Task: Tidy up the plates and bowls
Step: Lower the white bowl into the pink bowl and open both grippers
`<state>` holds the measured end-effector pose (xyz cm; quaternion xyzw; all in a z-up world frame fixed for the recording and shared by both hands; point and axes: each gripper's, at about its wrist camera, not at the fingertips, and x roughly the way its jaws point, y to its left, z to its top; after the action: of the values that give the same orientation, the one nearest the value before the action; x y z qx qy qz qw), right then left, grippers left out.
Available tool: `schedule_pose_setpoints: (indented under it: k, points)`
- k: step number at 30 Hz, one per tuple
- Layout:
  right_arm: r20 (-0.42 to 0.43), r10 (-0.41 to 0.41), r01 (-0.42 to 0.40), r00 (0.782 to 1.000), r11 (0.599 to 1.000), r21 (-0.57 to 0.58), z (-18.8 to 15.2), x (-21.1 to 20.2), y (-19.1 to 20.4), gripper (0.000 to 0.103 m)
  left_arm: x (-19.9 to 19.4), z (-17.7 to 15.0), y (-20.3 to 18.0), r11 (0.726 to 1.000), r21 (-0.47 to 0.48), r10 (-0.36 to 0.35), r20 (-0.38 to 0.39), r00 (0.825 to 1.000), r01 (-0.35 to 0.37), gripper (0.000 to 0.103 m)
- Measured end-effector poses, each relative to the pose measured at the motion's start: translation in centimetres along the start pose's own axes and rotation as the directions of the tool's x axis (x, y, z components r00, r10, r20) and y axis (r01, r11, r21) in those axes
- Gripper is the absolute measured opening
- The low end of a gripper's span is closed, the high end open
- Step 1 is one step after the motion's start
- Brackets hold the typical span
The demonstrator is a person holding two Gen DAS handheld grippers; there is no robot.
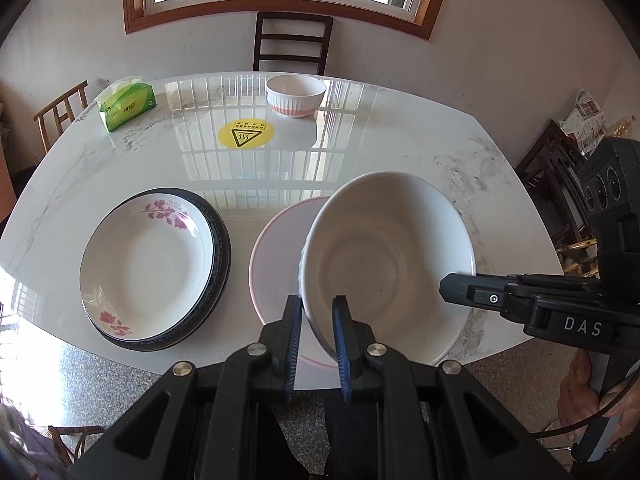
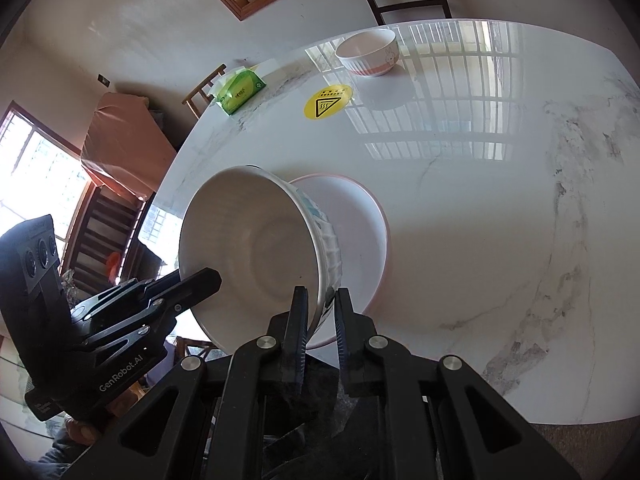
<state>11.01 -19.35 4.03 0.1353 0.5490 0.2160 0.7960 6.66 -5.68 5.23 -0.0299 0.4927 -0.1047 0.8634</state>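
A large white bowl (image 1: 384,256) is held tilted above a pink-rimmed plate (image 1: 276,248). My left gripper (image 1: 316,320) is shut on its near rim. My right gripper (image 2: 320,312) is shut on the opposite rim, and the bowl (image 2: 256,248) hangs between both above the plate (image 2: 360,232). In the left wrist view the right gripper (image 1: 472,292) reaches in from the right. A stack of plates with a floral plate on top (image 1: 148,264) lies left of the pink-rimmed plate. A small ribbed bowl (image 1: 295,95) stands at the table's far side.
A green tissue pack (image 1: 127,106) lies at the far left of the marble table (image 1: 400,152). A yellow heat-warning sticker (image 1: 246,135) marks the middle. A dark chair (image 1: 293,42) stands behind the table. Wooden chairs stand at both sides.
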Motion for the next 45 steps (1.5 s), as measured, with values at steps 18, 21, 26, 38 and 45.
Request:
schedule_pose_setpoints:
  k: [18,21,26,38,45]
  points:
    - [-0.028,-0.010,0.010,1.000,1.000,0.016,-0.5,0.8,-0.3,0.014,1.3,-0.5,-0.2,1.000,0.001,0.020,-0.025,0.999,-0.020,0.016]
    - [-0.030,-0.013,0.013,0.999,1.000,0.015,-0.5,1.0,-0.3,0.014,1.5,-0.6,-0.1,1.000,0.001,0.022,-0.029,0.999,-0.022,0.016]
    - [-0.038,-0.014,0.014,0.999,1.000,0.019,-0.6,1.2,-0.4,0.014,1.9,-0.6,-0.1,1.000,0.003,0.024,-0.038,0.999,-0.024,0.016]
    - [-0.051,-0.020,0.021,0.999,0.999,0.025,-0.3,1.7,-0.6,0.014,2.8,-0.5,0.0,1.000,-0.004,0.028,-0.058,0.998,-0.028,0.016]
    - [-0.058,-0.022,0.024,0.998,0.999,0.029,-0.3,2.0,-0.7,0.014,3.2,-0.6,0.0,0.999,-0.006,0.031,-0.066,0.997,-0.032,0.016]
